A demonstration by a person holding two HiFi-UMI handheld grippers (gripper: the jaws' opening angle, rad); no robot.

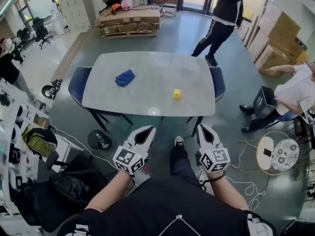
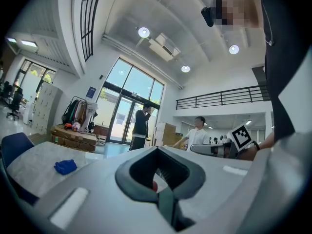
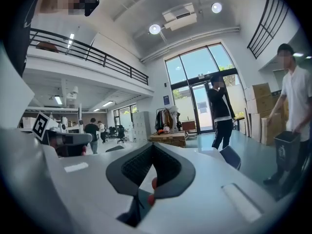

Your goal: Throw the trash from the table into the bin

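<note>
A crumpled blue piece of trash [image 1: 125, 77] lies left of centre on the grey table [image 1: 147, 63], and a small yellow piece [image 1: 177, 94] lies toward its right front. My left gripper [image 1: 148, 130] and right gripper [image 1: 203, 129] are held side by side just short of the table's near edge, both shut and empty. In the left gripper view the left gripper [image 2: 157, 150] has its jaws together, with the blue trash [image 2: 65, 166] far off to the left. The right gripper [image 3: 152, 145] is likewise closed. A person at the right holds a dark bin [image 1: 264, 101] [image 3: 286, 149].
Dark blue chairs stand at the table's left end [image 1: 78, 85] and right end [image 1: 218, 82]. A person in black [image 1: 221, 14] stands beyond the table. Cardboard on pallets [image 1: 130, 21] sits at the back, boxes [image 1: 275, 38] at the right. A round stool [image 1: 275, 154] and cables lie on the floor.
</note>
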